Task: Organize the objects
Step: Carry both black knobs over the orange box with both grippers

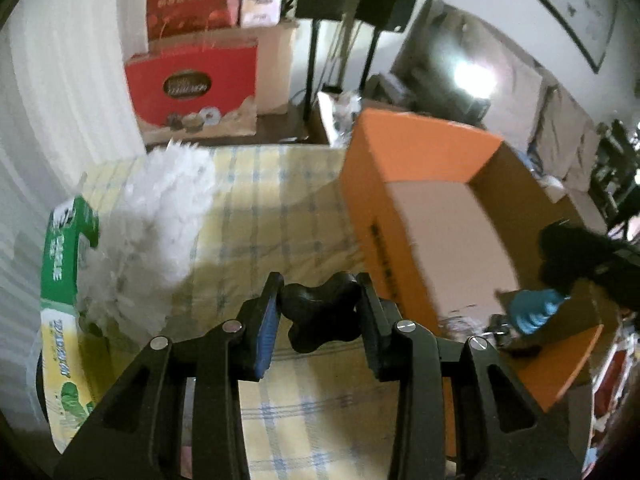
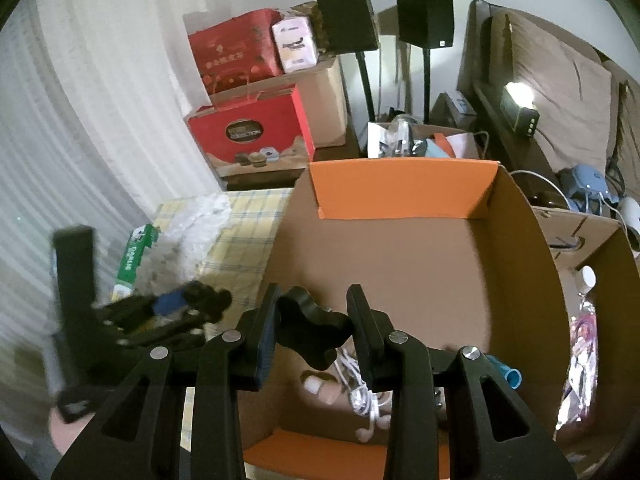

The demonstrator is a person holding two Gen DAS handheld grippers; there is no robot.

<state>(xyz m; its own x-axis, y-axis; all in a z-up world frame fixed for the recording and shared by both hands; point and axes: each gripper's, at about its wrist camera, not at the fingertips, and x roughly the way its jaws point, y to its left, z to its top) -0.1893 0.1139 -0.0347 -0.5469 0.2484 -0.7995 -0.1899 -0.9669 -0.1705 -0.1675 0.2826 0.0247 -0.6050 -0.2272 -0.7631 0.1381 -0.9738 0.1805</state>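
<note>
My left gripper (image 1: pixel 320 312) is shut on a black star-shaped knob (image 1: pixel 320 312) and holds it above the yellow checked cloth (image 1: pixel 280 208), left of the orange cardboard box (image 1: pixel 420 152). My right gripper (image 2: pixel 314 328) is over the open box (image 2: pixel 400 192); a second black knob (image 2: pixel 312 328) sits between its fingers, against the left one, with a gap at the right one. White earphones (image 2: pixel 368 400), a small roll (image 2: pixel 324 388) and a blue piece (image 2: pixel 506 374) lie in the box. The left gripper shows blurred in the right wrist view (image 2: pixel 192 304).
A white fluffy duster in green and yellow packaging (image 1: pixel 160 216) lies on the cloth's left side. Red gift boxes (image 1: pixel 192 84) and two black speakers on stands (image 1: pixel 384 0) stand behind. A sofa (image 2: pixel 560 80) with cables and clutter lies to the right.
</note>
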